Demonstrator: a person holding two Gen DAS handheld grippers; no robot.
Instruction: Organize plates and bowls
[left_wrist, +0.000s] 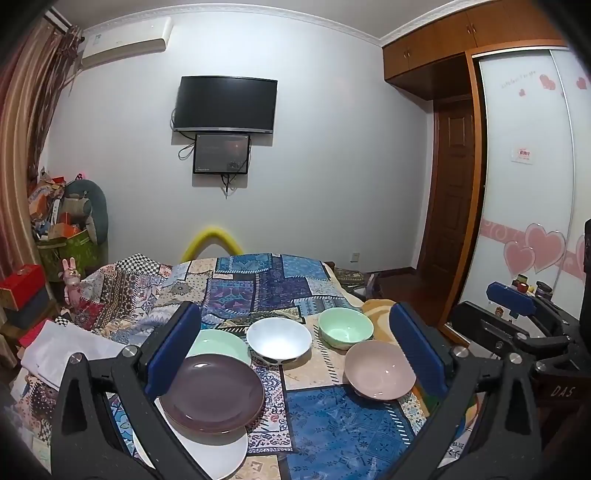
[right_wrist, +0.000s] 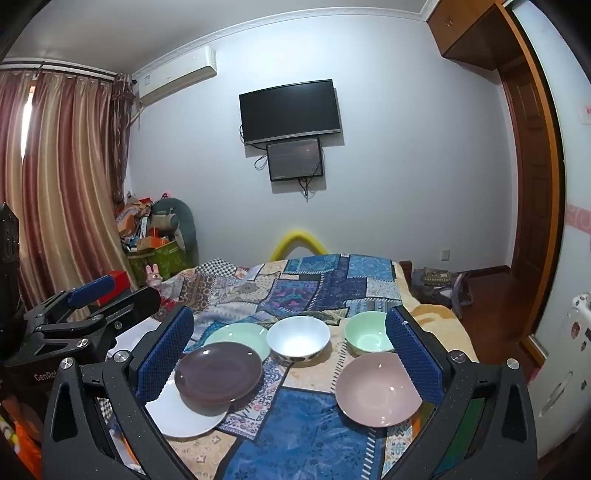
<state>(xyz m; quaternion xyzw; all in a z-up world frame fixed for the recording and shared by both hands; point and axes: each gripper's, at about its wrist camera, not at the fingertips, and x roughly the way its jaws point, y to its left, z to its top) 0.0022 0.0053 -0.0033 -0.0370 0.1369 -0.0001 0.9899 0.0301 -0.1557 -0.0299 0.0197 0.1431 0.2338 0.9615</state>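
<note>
both claws, the left claw (left_wrist: 295, 343) and right claw (right_wrist: 290, 350), hang wide and empty, so only the purple plate (right_wrist: 218, 372) lies on the white plate (right_wrist: 184, 417), while the green plate (right_wrist: 238, 336) and three bowls on the bed (right_wrist: 314, 435) seem unsorted.

Purple plate (left_wrist: 212, 393), mint plate (left_wrist: 221, 345), white bowl (left_wrist: 279, 338), pink bowl (left_wrist: 380, 369), blue patchwork cloth (left_wrist: 332, 424).

Black left gripper (left_wrist: 295, 343), blue ribbed jaws, silver screws, right gripper (right_wrist: 291, 347) alike
</note>
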